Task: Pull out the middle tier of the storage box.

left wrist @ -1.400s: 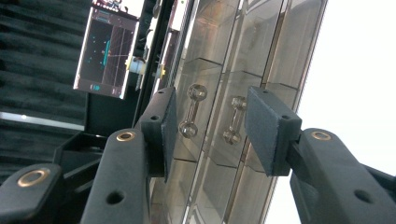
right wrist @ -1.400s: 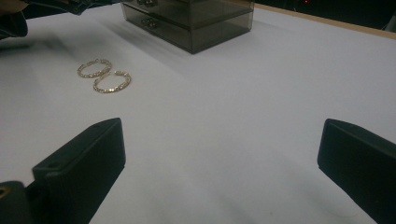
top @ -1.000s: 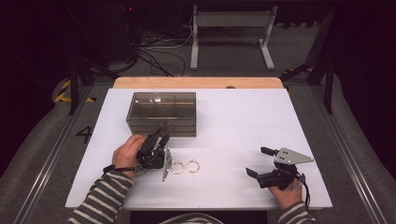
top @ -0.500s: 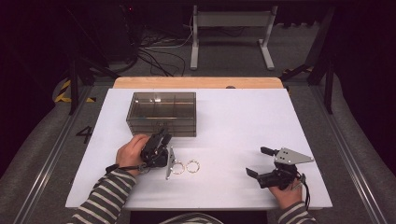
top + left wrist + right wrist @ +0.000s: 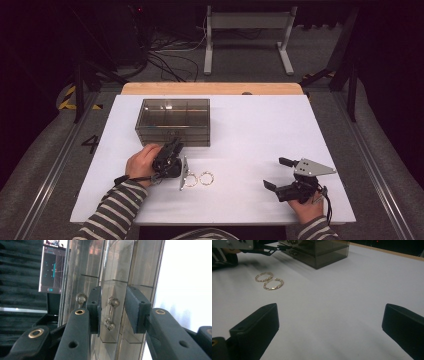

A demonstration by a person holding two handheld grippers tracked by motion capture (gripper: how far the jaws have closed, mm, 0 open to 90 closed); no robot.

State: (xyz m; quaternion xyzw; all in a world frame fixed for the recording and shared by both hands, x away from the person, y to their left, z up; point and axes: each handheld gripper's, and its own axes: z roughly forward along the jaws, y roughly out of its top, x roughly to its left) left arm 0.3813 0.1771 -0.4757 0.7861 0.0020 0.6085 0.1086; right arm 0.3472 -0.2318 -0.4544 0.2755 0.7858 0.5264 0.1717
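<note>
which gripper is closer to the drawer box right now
Left. The left gripper is right at the front of the drawer box, its jaws either side of a drawer handle. The right gripper rests far off.

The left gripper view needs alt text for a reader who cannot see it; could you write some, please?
The left gripper has been closing its fingers around a small metal drawer handle, without touching it yet. The handle sits on a smoky transparent drawer box that stands on the white table.

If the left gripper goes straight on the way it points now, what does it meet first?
Probably the drawer handle on the smoky clear box: it sits between the closing left gripper pads; depth unclear.
</note>
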